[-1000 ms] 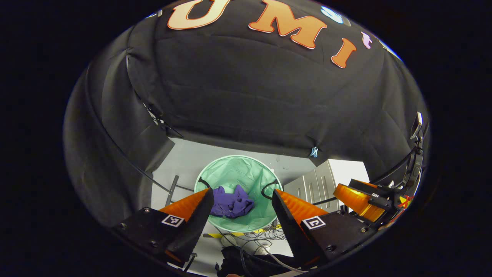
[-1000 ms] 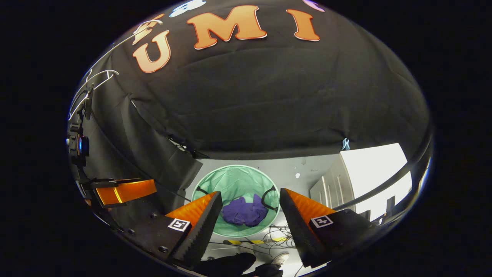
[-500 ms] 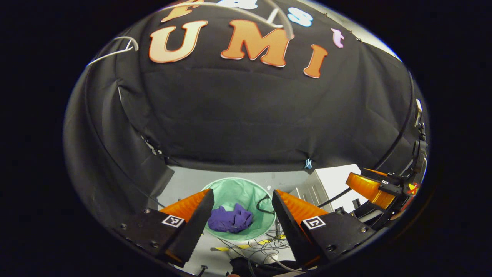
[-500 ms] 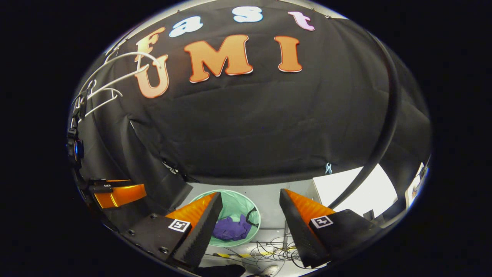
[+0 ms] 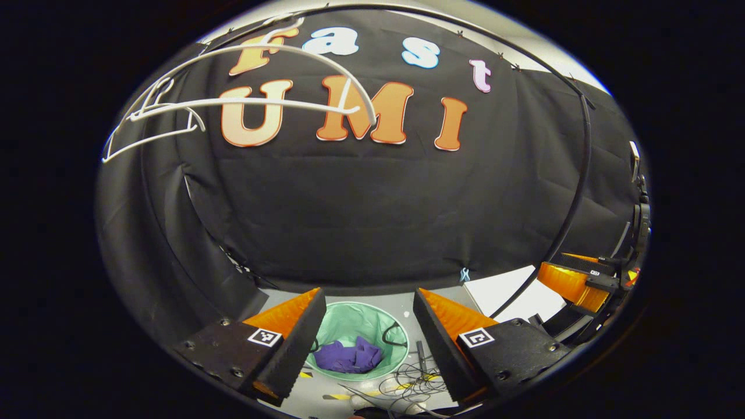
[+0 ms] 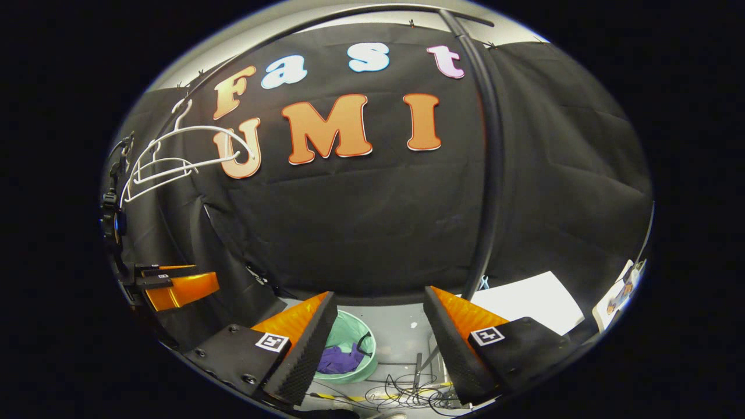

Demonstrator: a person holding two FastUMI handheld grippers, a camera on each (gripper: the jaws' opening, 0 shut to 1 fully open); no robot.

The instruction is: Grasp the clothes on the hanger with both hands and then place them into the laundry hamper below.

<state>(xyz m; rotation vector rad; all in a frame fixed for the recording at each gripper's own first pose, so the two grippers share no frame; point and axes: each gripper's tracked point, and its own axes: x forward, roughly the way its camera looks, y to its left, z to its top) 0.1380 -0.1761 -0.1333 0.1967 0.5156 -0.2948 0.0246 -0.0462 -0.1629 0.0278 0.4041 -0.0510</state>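
A crumpled purple garment (image 5: 348,356) lies inside the pale green laundry hamper (image 5: 361,326) on the grey floor, far below both grippers. My left gripper (image 5: 368,340) is open with nothing between its orange fingers. My right gripper (image 6: 379,343) is open too and holds nothing; the garment (image 6: 339,358) and hamper (image 6: 348,334) show between its fingers. Bare white hangers (image 5: 244,105) hang from the black rail at upper left in the left gripper view, and the hangers (image 6: 174,157) also appear at the left of the right gripper view. The right gripper (image 5: 573,282) shows at the far right of the left gripper view.
A black curved rail pole (image 6: 492,174) runs down in front of the cloth wall. A white cabinet (image 6: 535,297) stands right of the hamper. Loose cables (image 5: 401,384) and a yellow-black strip lie on the floor near the hamper.
Both grippers have risen and tilted up: the hamper with the purple garment looks smaller and lower, and the bare hangers and rail have come into sight. Both stay open.
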